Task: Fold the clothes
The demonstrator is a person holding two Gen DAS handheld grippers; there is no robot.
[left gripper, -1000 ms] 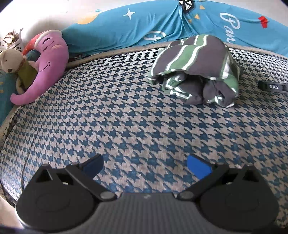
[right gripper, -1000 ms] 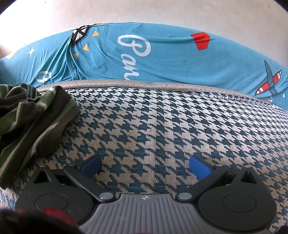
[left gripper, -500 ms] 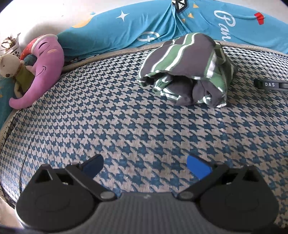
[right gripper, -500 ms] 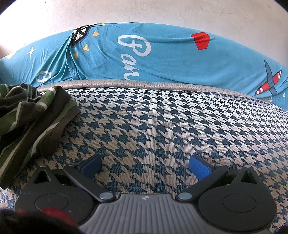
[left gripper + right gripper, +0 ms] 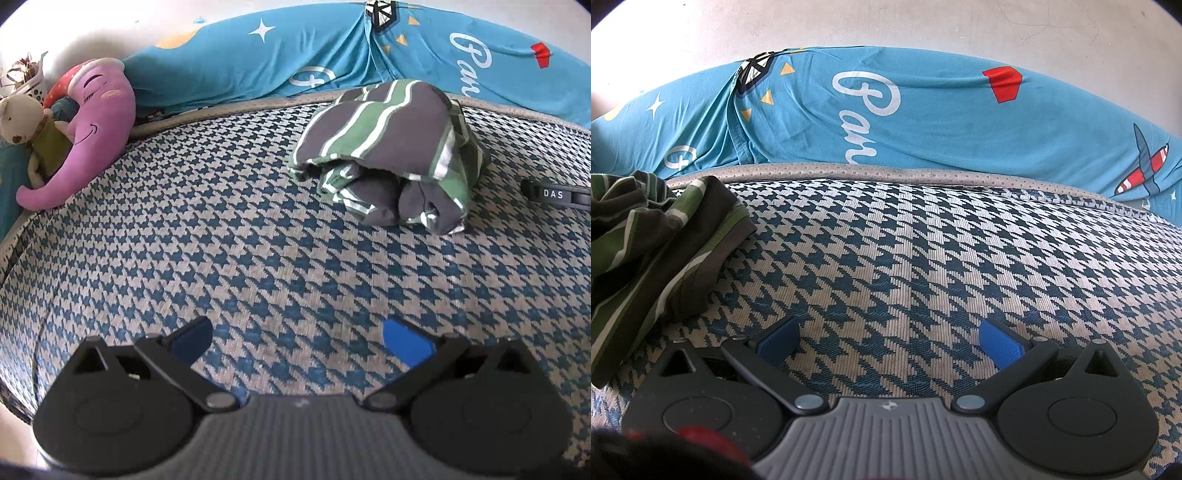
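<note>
Striped garment (image 5: 391, 155): grey with green and white stripes, bundled in loose folds, lying on my houndstooth-patterned mat (image 5: 240, 240) near its far edge. In the left wrist view it sits ahead and to the right of my left gripper (image 5: 297, 339), well apart from the fingertips. In the right wrist view the same garment (image 5: 646, 251) occupies the left side of the frame, and its nearest fold lies just beside the left finger of my right gripper (image 5: 890, 341); I cannot tell whether fabric and finger touch. Left gripper state: jaws spread wide, blue pads (image 5: 406, 343) apart, nothing between them, only bare mat visible in the gap. Right gripper state: jaws likewise spread wide, blue pads (image 5: 1001, 347) apart, nothing held, positioned low over the mat. Beyond the mat's grey border (image 5: 886, 171) lies a turquoise printed sheet (image 5: 923, 122) carrying white lettering, stars, a red shape and an aeroplane motif. At the left edge of the left wrist view, a purple plush elephant (image 5: 92, 129) leans at the mat's rim, with a cream plush bear (image 5: 26, 118) just beside it. A black part marked "DAS" (image 5: 554, 194) enters that view from the right edge, near the garment but apart from it. A pale wall (image 5: 886, 26) fills the background.
</note>
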